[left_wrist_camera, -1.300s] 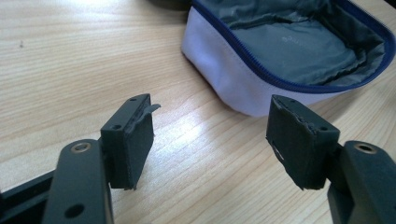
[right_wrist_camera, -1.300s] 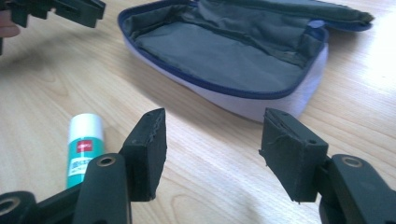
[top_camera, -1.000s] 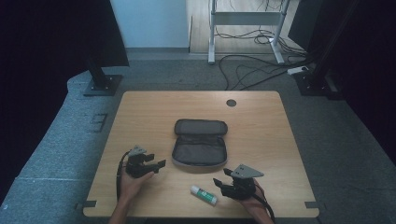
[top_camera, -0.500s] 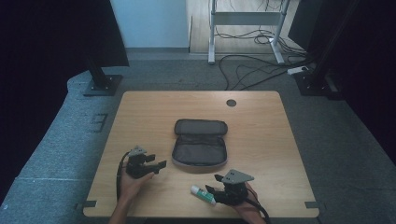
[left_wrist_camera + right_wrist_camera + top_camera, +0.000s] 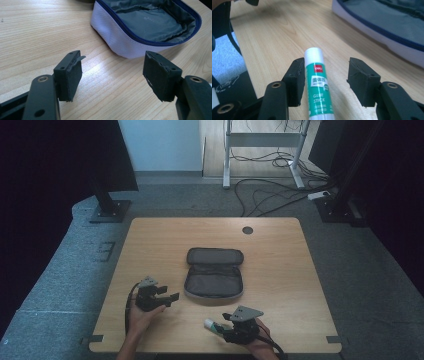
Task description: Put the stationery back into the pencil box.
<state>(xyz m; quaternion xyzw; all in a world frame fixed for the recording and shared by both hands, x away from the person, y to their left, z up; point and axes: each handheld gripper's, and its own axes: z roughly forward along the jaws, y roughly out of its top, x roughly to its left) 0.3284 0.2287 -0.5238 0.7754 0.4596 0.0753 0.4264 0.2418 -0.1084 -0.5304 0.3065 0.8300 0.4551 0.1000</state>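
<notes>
Open grey zippered fabric pouch [image 5: 214, 274]: 1
Green-and-white glue stick [image 5: 319, 85]: 1
Black two-jaw grippers: 2 — left [image 5: 172, 297], right [image 5: 223, 327]

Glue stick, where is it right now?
The glue stick lies flat on the table's near edge, between the open jaws of the right gripper, just in front of the open pencil case.

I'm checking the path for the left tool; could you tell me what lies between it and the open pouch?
Only bare wooden table: the left tool stands open short of the pouch, as the left gripper view shows.
</notes>
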